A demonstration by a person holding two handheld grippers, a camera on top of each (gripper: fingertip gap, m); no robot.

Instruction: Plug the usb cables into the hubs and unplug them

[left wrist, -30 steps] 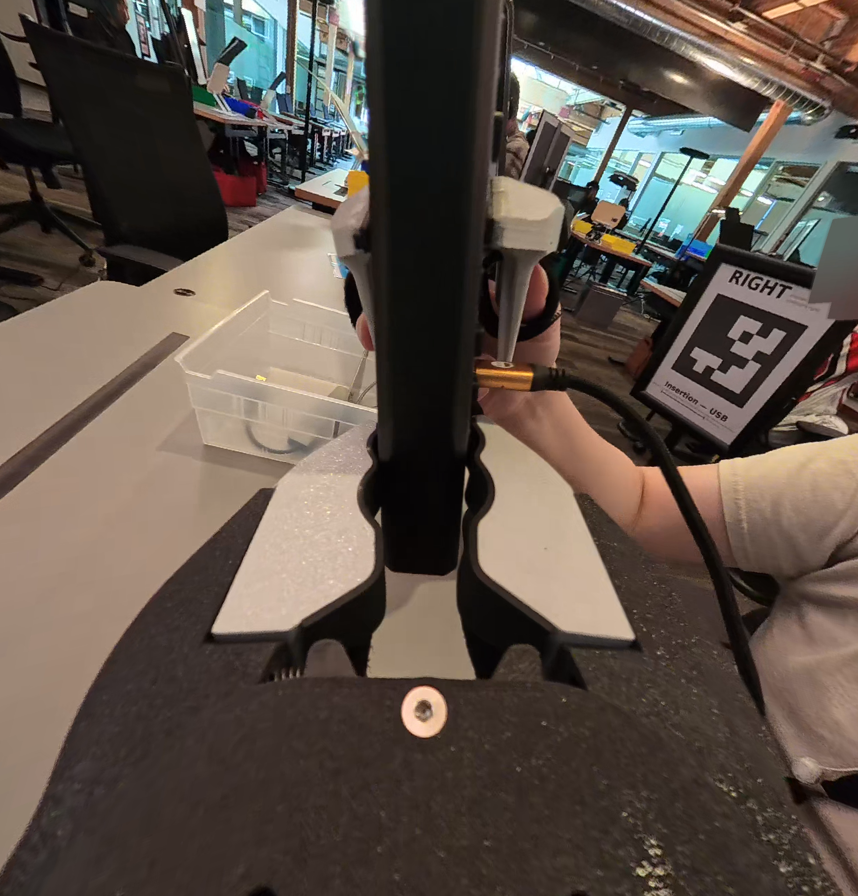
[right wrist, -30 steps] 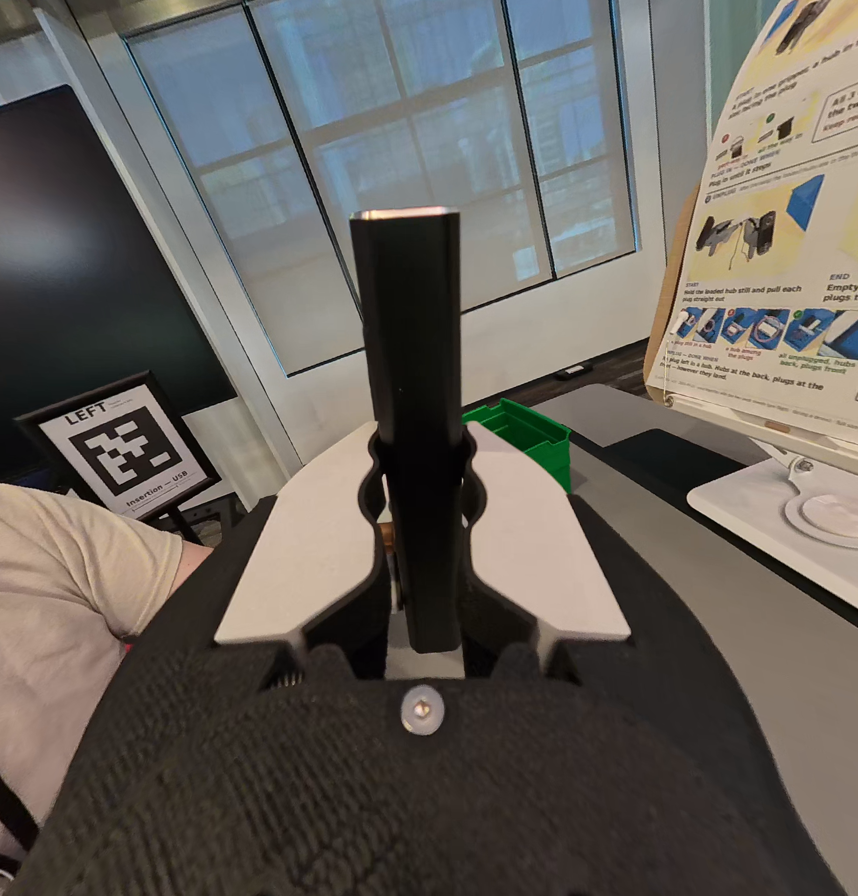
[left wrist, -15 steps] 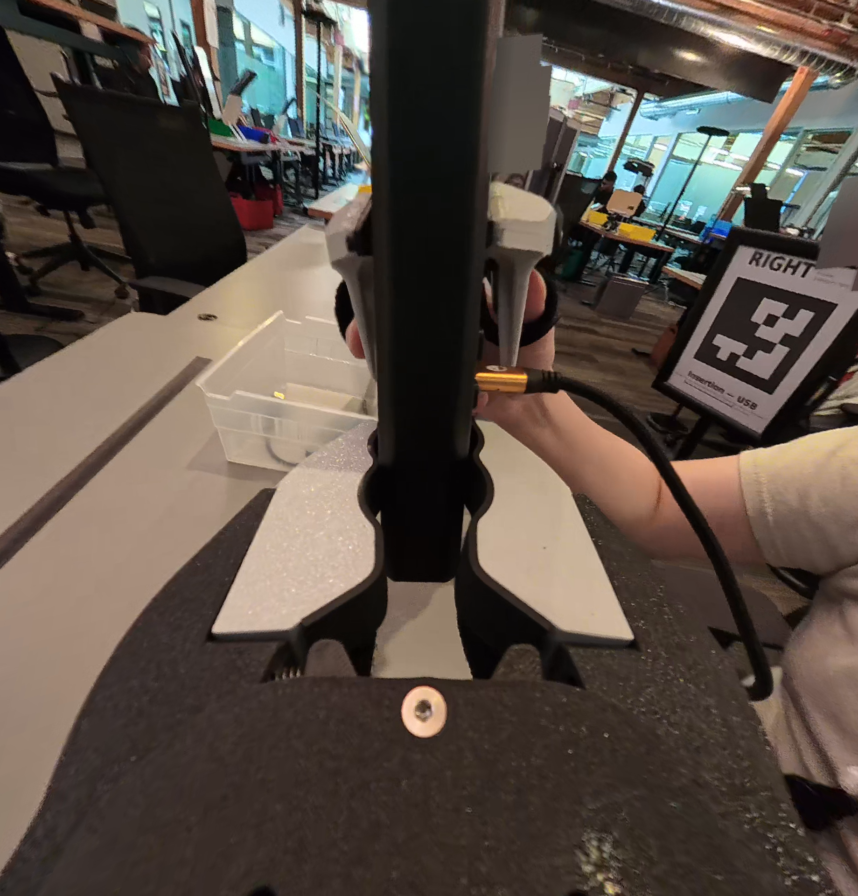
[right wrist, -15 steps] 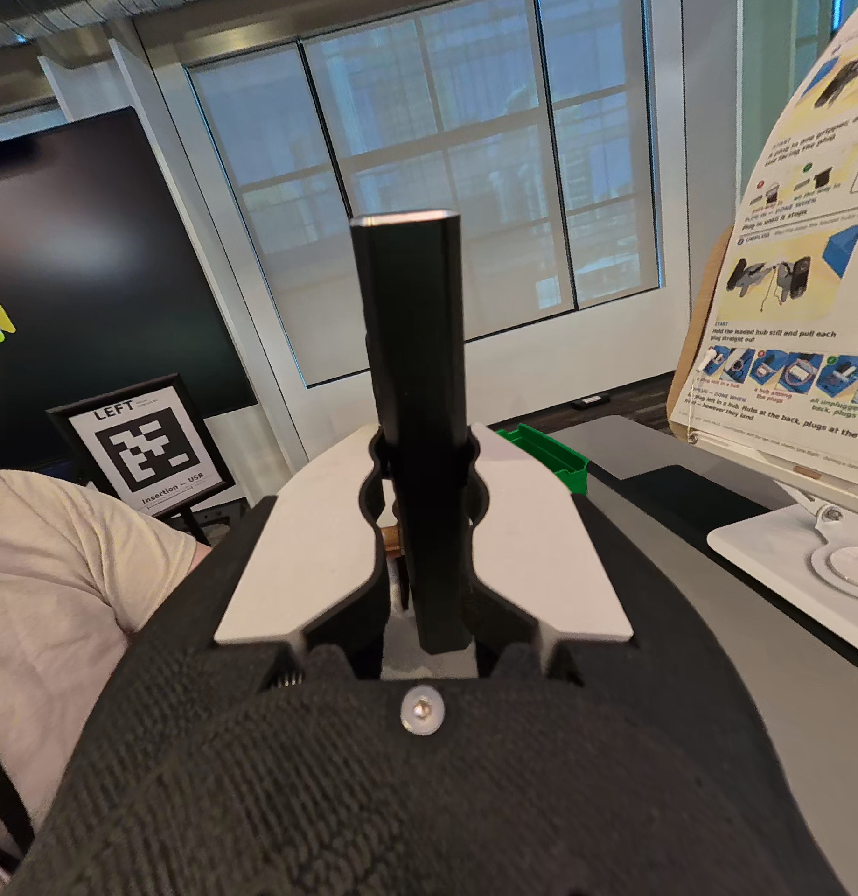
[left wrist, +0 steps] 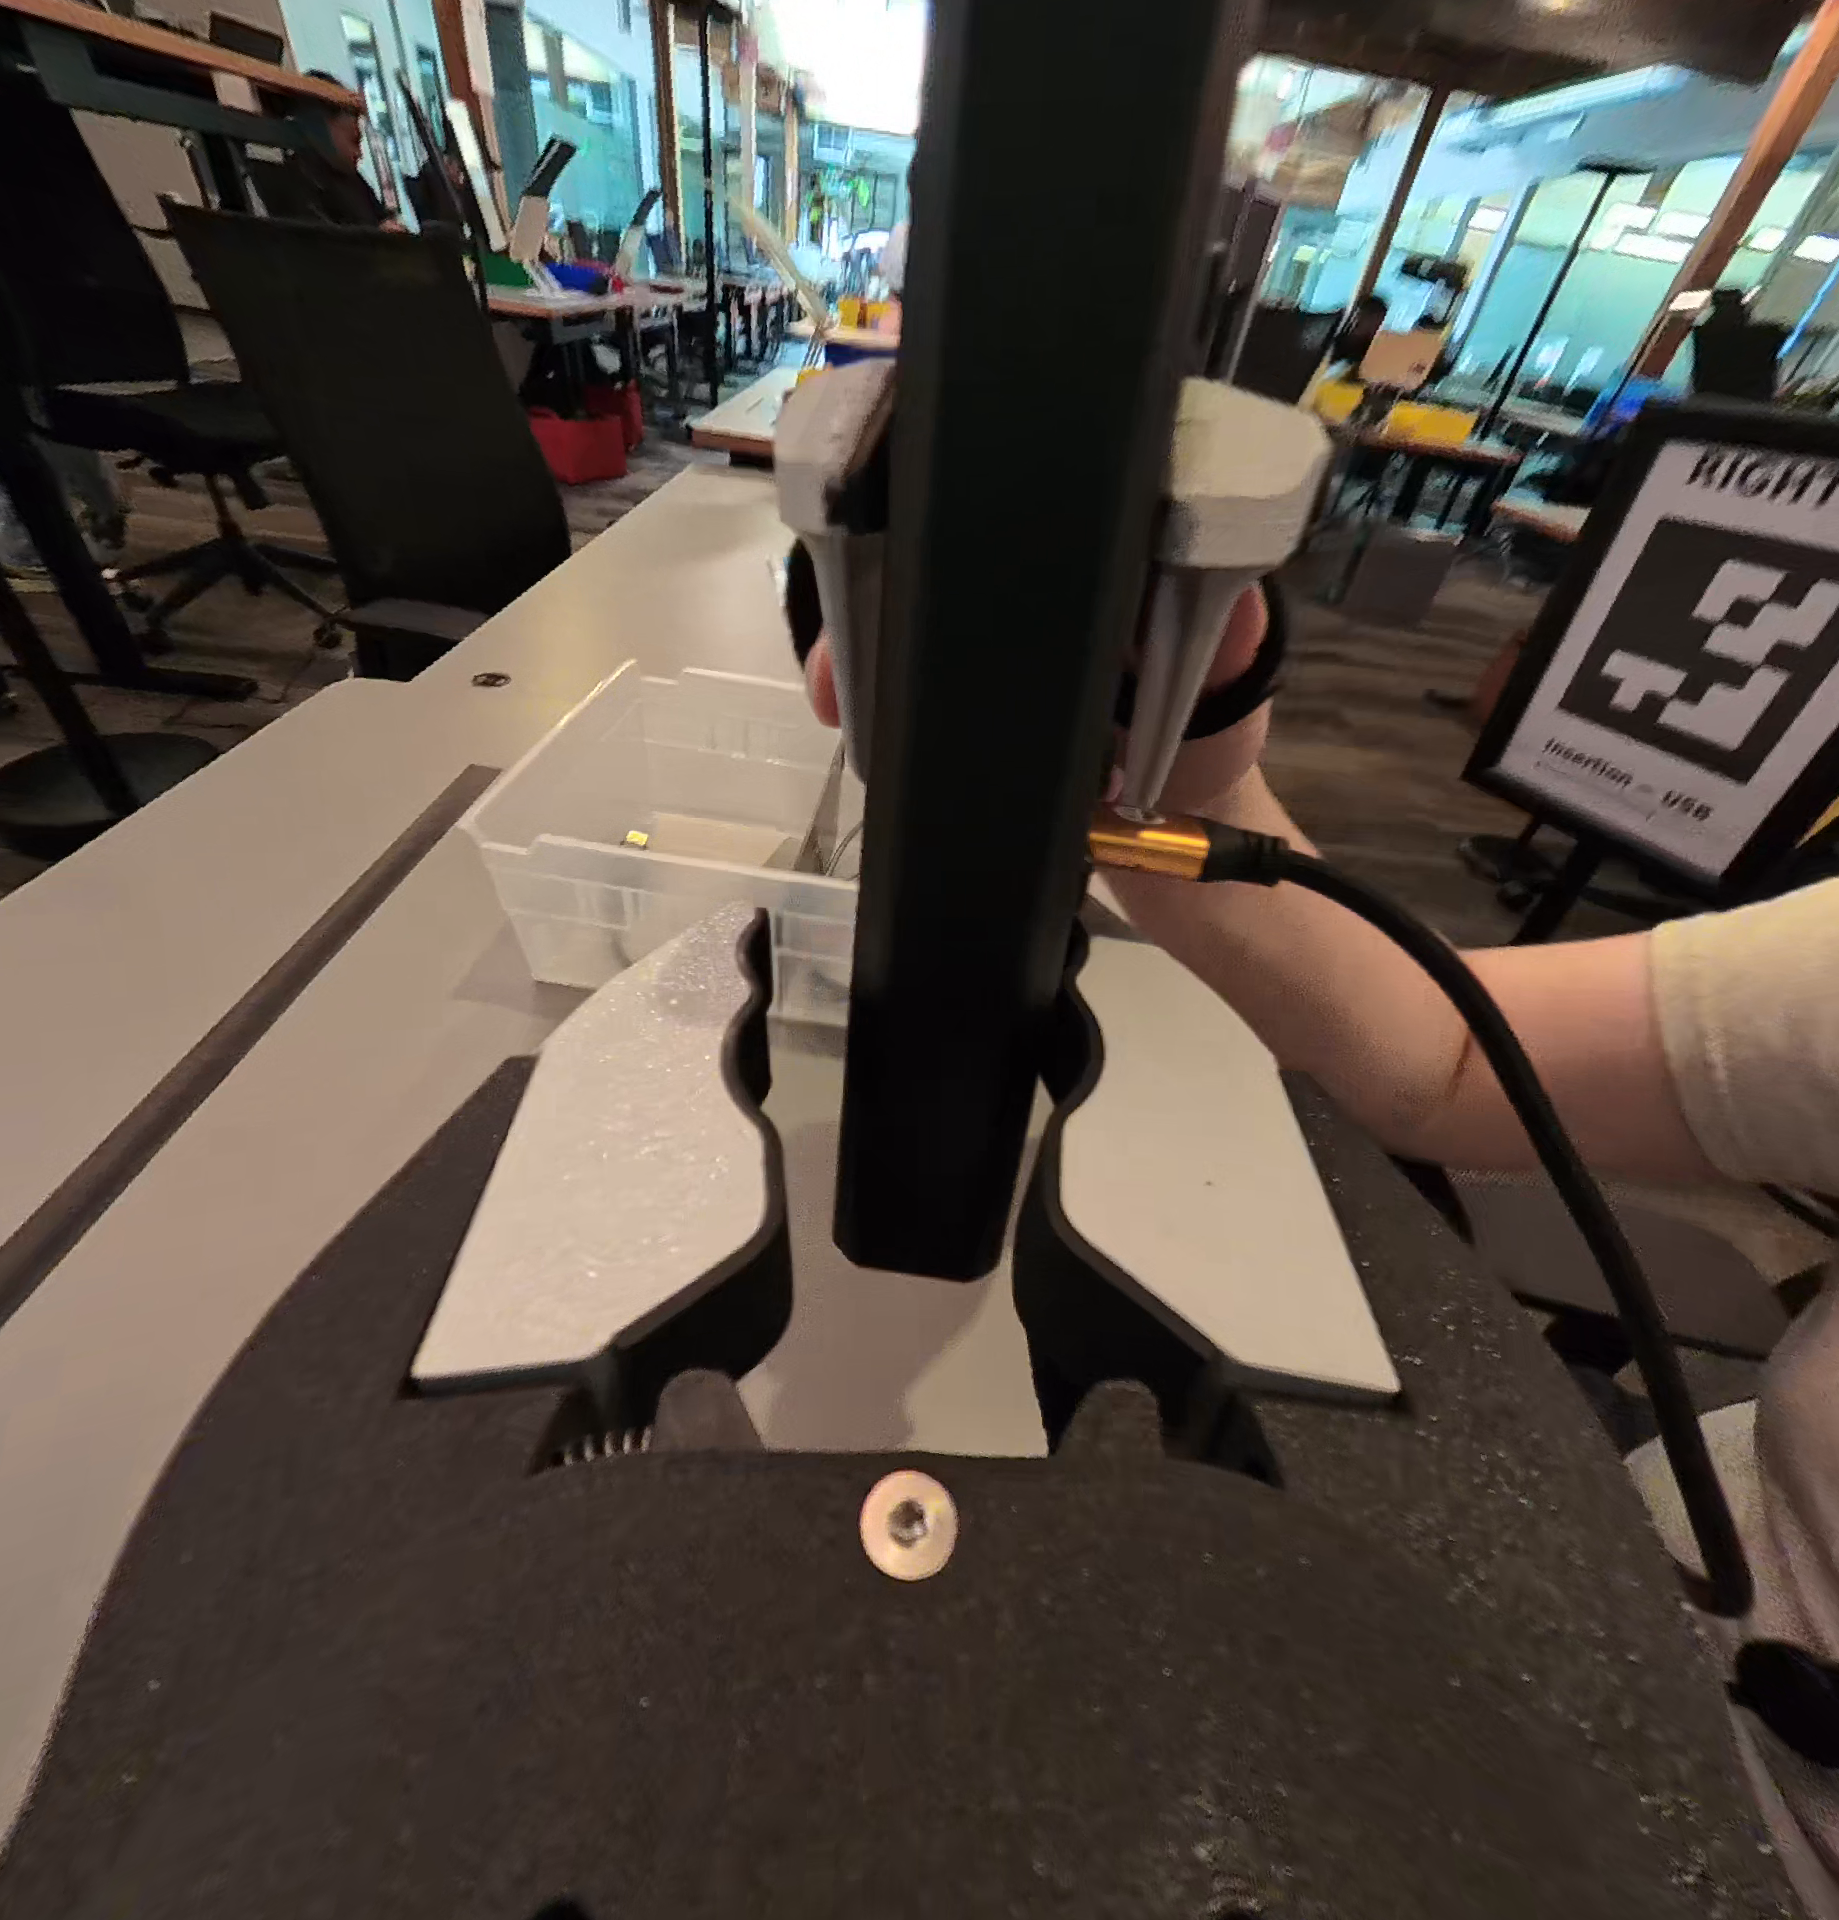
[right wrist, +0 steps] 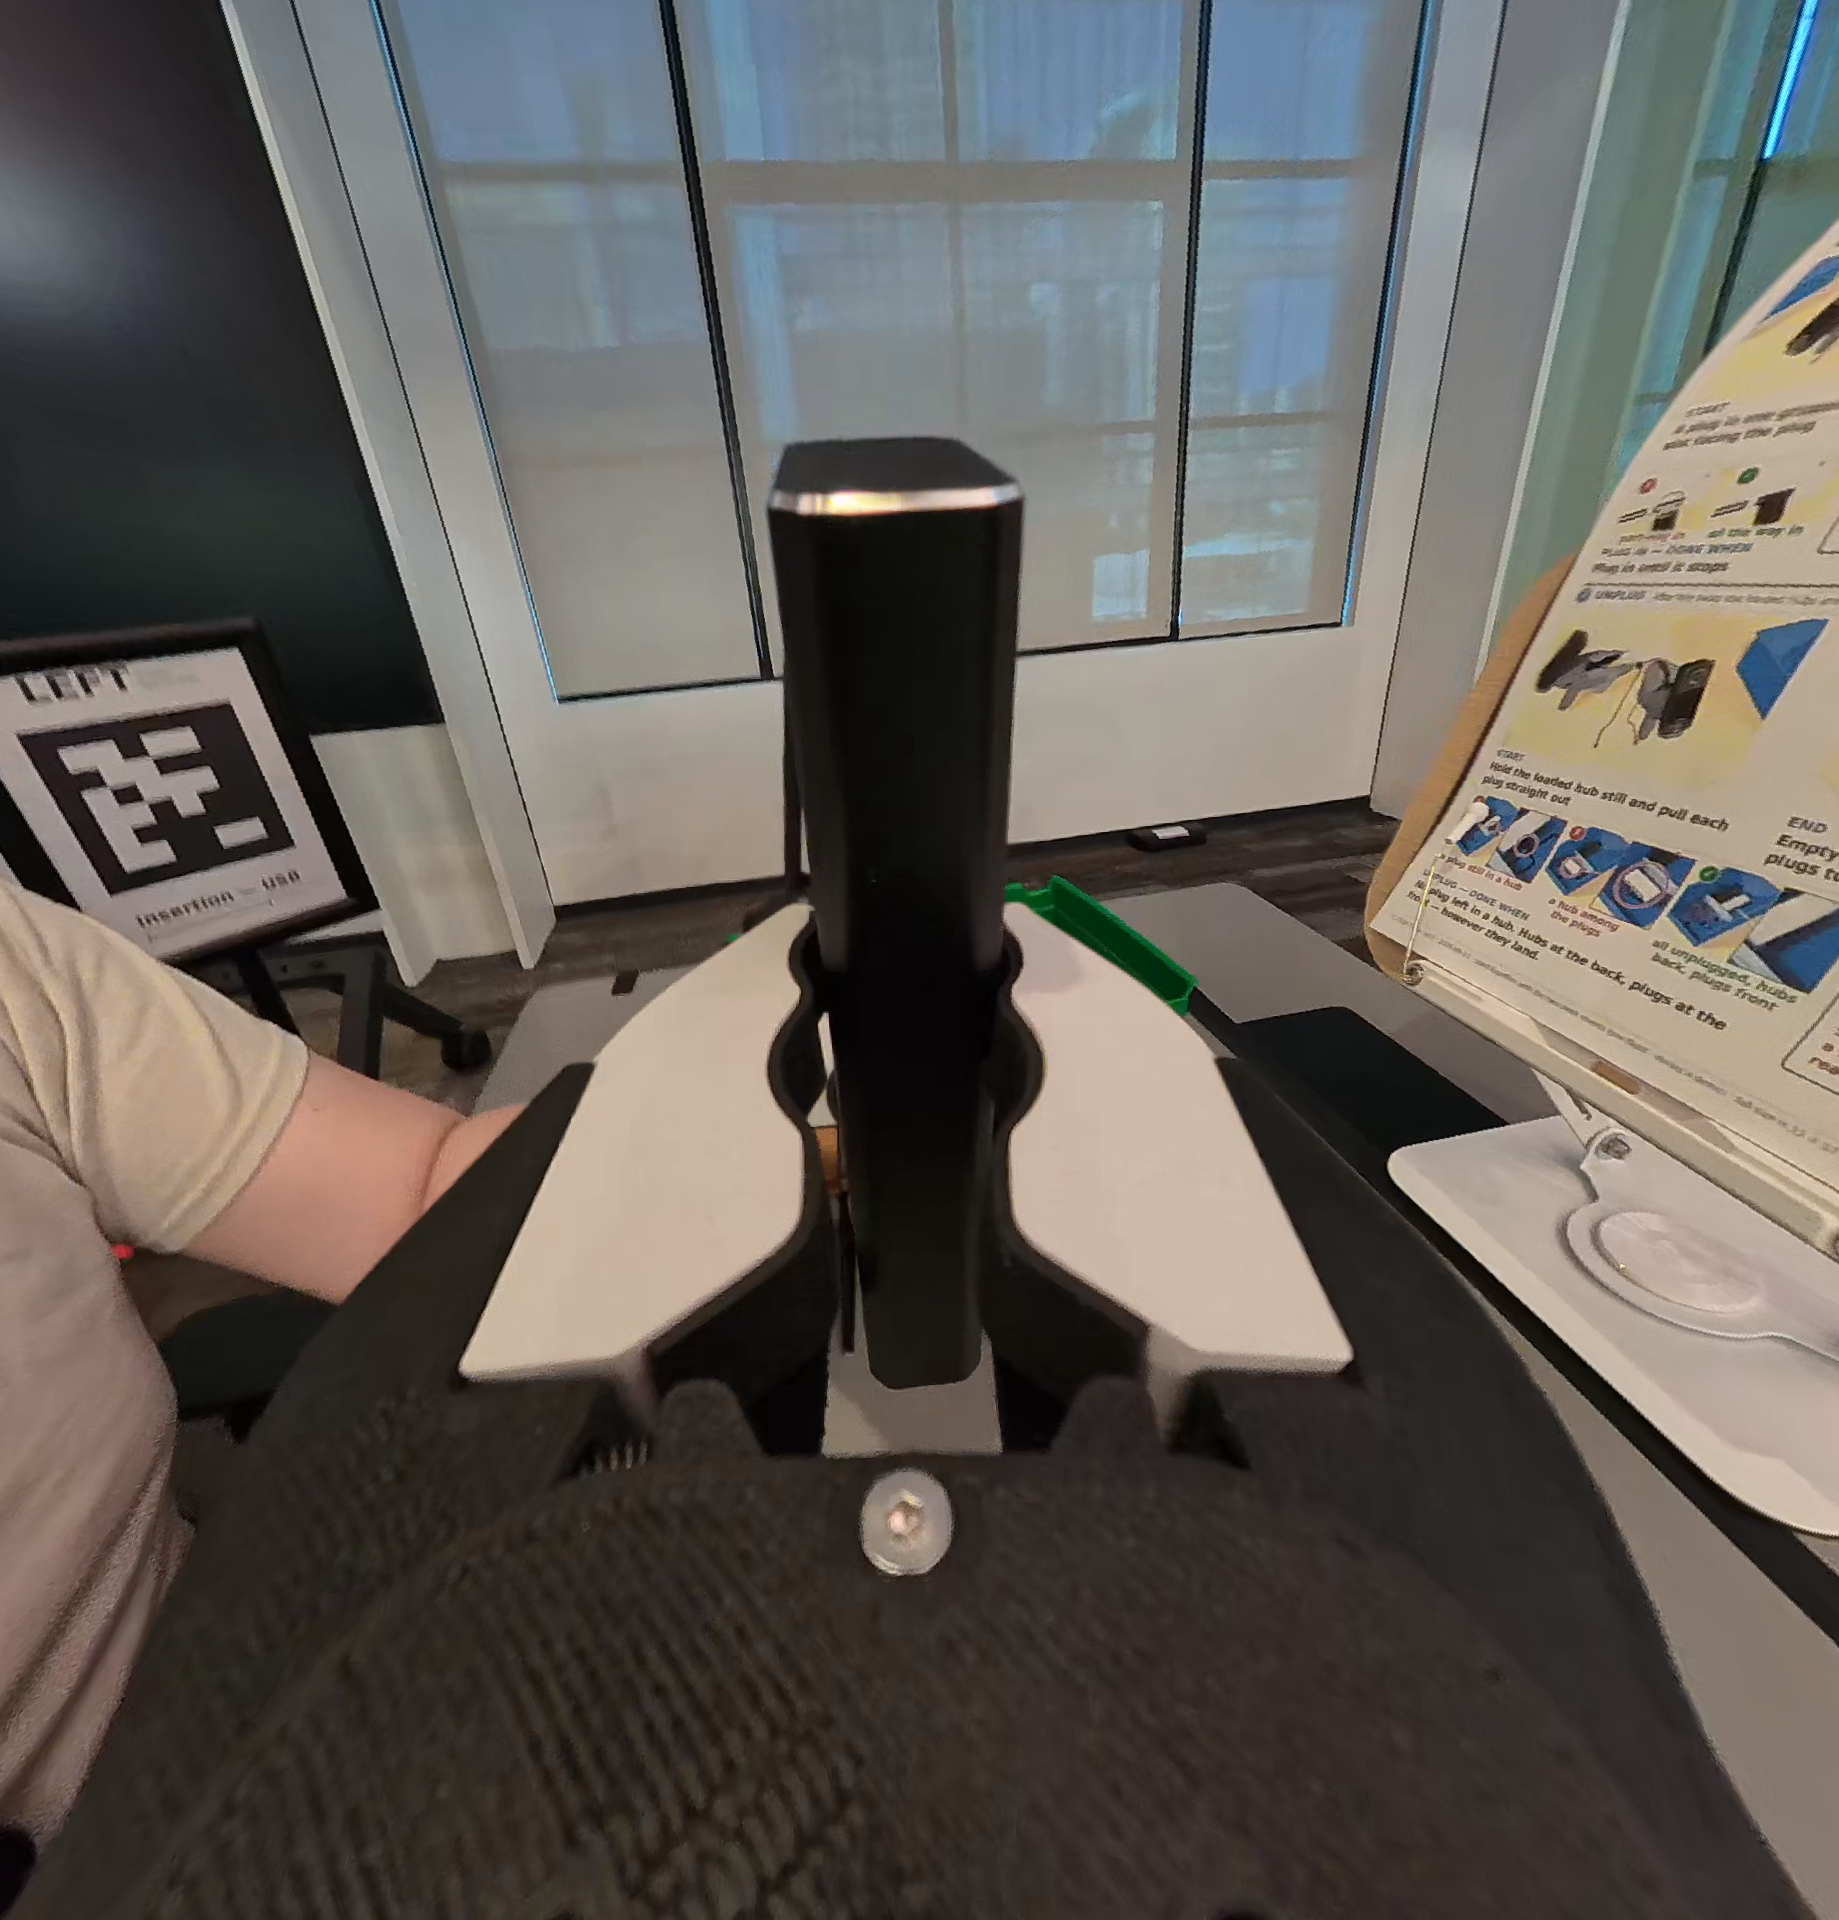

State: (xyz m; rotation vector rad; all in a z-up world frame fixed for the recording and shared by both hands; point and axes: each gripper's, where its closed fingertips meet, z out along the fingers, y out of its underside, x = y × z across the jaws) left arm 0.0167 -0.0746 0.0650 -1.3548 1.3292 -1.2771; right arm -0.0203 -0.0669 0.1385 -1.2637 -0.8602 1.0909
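**Item 1: hub** (left wrist: 956, 623). Long black bar, standing upright in the air above the table edge, lower end just above the palm plate. The left gripper (left wrist: 915, 935) holds it, jaws drawn narrow and hugging both its sides.

**Item 2: plug** (left wrist: 1149, 844). Gold metal shell, seated against the hub's side. Its black cable (left wrist: 1517, 1091) droops in a loop past the person's forearm (left wrist: 1362, 997).

**Item 3: right gripper** (right wrist: 904, 935). Faces the left one. Its pale fingers (left wrist: 1175, 665) stand narrow on either side of the hub, and one tip touches the top of the plug. In its own view a sliver of gold shows between one finger and the hub. Whether the fingers clamp the hub or only flank it cannot be told.

**Item 4: clear plastic bin** (left wrist: 582, 831). On the table behind the hub, divided into compartments. Holds a small gold-coloured piece, a pale flat piece and a dark coil at the bottom, none of them sharp enough to name.

**Item 5: green bin** (right wrist: 1102, 935). Low, at the far table edge, mostly hidden behind the right gripper. Contents not visible.

**Surface.** Pale grey table (left wrist: 219, 883) with a dark groove running along it. Right wrist view: a black mat (right wrist: 1362, 1060), and beside it a white stand (right wrist: 1621, 1299) carrying a tilted instruction board (right wrist: 1673, 727).

**Room.**
- One framed marker sign (left wrist: 1704, 665) on an easel on the floor to the person's right.
- A second sign (right wrist: 156, 800) below a large dark screen (right wrist: 115, 312).
- Tall windows (right wrist: 946, 364).
- A black office chair (left wrist: 375, 416), with rows of desks beyond it.
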